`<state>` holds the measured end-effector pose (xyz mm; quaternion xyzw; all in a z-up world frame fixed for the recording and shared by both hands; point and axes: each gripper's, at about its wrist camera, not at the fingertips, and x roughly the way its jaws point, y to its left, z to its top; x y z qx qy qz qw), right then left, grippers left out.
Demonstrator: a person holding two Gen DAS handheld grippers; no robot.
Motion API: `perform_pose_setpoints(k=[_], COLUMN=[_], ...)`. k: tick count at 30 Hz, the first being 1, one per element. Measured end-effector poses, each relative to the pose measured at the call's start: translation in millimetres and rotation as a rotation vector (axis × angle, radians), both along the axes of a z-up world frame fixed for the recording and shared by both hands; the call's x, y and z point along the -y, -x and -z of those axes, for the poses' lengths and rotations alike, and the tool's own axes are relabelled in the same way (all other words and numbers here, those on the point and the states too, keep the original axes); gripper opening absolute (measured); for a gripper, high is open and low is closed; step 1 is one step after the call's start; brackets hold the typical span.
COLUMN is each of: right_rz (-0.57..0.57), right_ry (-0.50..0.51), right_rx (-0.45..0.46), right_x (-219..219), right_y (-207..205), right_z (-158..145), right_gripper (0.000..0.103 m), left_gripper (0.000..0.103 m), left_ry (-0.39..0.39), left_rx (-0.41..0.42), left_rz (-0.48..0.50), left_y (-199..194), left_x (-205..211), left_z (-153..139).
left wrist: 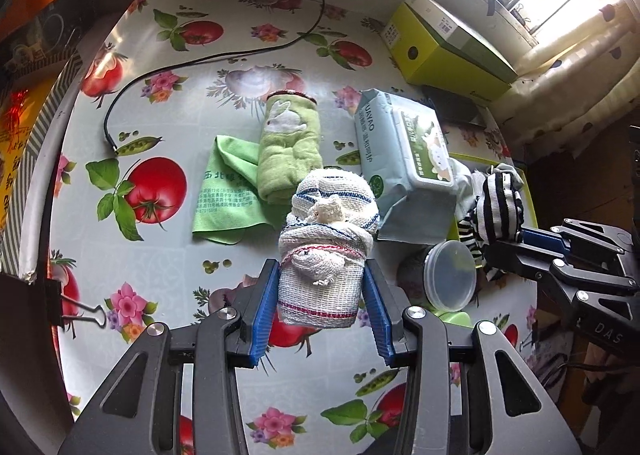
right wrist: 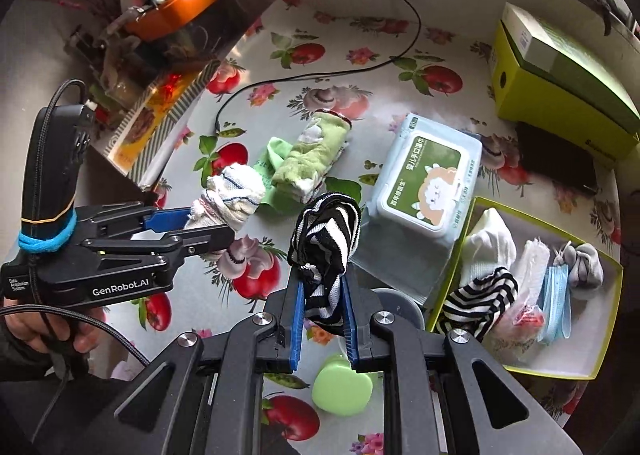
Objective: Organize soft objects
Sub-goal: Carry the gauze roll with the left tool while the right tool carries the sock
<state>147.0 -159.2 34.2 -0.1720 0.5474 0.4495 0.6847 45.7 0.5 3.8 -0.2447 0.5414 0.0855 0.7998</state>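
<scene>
- My left fingers [left wrist: 322, 283] are closed on a knotted white woven cloth bundle with blue and pink stripes [left wrist: 328, 231]; the blue pads press its lower sides, and it stands out from the fingers toward 12 o'clock, long axis running 6 to 12 in the left wrist view.
- My right fingers [right wrist: 323, 289] are clamped on a bunched black-and-white striped sock [right wrist: 326, 239], which rises from the pads toward 12 o'clock in the right wrist view, its crumpled top flopping over slightly.
- Both bundles are held above the desk with the fruit-and-flower oilcloth [left wrist: 168, 103].
- Beyond the white bundle, at about 11 o'clock, lies a rolled light-green towel with a white rabbit patch [left wrist: 288, 143], its long axis roughly 6 to 12, resting on a flat bright-green microfibre cloth with printed text [left wrist: 224, 191].
- At 1 o'clock sits a pale-blue wet-wipes pack with a green label [left wrist: 404, 151], close beside the white bundle.
- At 3 o'clock of the right wrist view is a shallow yellow-green cardboard tray [right wrist: 600, 339] holding white socks, another striped sock, a blue face mask [right wrist: 554, 303] and a grey sock.
- A clear round plastic tub [left wrist: 450, 275] lies just below the wipes pack, and a green apple-shaped object [right wrist: 342, 387] sits beneath my right fingers.
- A yellow-green lidded box [right wrist: 560, 71] stands at 2 o'clock; a black cable [left wrist: 224, 51] runs across the far desk.
</scene>
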Motion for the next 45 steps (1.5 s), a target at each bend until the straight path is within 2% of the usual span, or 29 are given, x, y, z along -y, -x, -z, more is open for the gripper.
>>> perform_pose_setpoints(k=[22, 45], right_rz=[0.139, 0.451], right_ry=[-0.036, -0.057], right_rx=[-0.038, -0.054], right_x=[53.9, 170.2], right_y=[-21.2, -85.8], right_z=[5.7, 20.9], right_gripper=[0.016, 0.016], left_gripper=[0.043, 0.043], left_ry=[-0.027, -0.050], left_rx=[-0.006, 0.002], left_rz=[0.108, 0.361], left_y=[-30.9, -115.1], left_x=[38.3, 125.6], left_z=[-12.4, -21.0])
